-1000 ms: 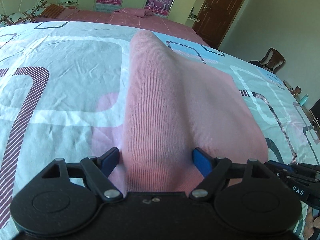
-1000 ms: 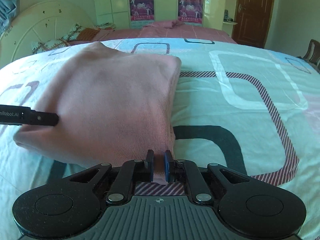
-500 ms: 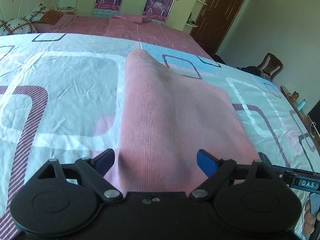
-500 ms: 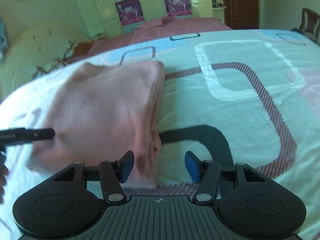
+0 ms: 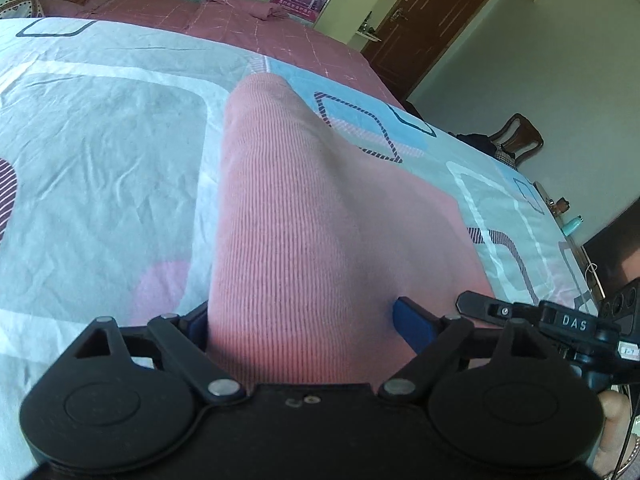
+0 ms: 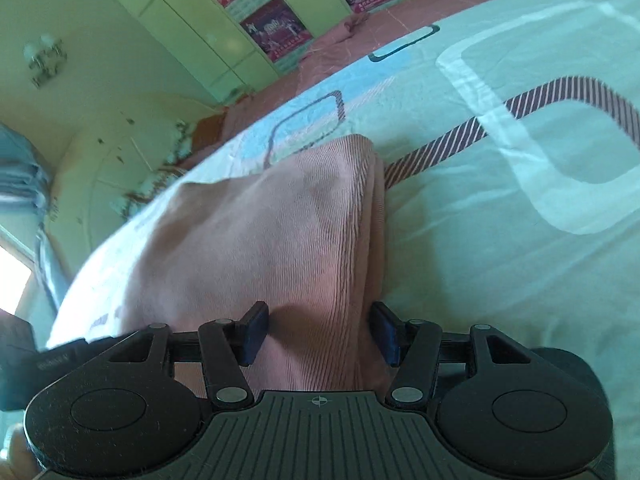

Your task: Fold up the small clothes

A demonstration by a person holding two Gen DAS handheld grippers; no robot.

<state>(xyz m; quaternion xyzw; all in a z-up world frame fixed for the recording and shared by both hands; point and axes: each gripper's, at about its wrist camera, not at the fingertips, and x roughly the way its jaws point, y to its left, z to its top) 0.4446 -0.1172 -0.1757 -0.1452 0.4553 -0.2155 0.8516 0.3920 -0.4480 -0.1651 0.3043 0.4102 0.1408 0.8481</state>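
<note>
A folded pink ribbed garment (image 5: 304, 216) is seen lying on a bedsheet (image 5: 100, 168) printed with rounded rectangles in grey, blue and striped maroon. In the left wrist view, the near end of the garment is straddled by the left gripper (image 5: 304, 322); its jaws are spread wide and are closing slightly, with the cloth between the blue pads (image 5: 412, 322) but not clamped. In the right wrist view, the right edge of the folded stack is flanked by the right gripper (image 6: 320, 334), whose jaws are parted about halfway, the garment's corner lying loosely between them and not squeezed. The tip of the right gripper is visible at the right of the left wrist view, beside the garment. A brown door (image 5: 432, 20) and a wooden chair (image 5: 518, 138) are seen beyond the bed.
</note>
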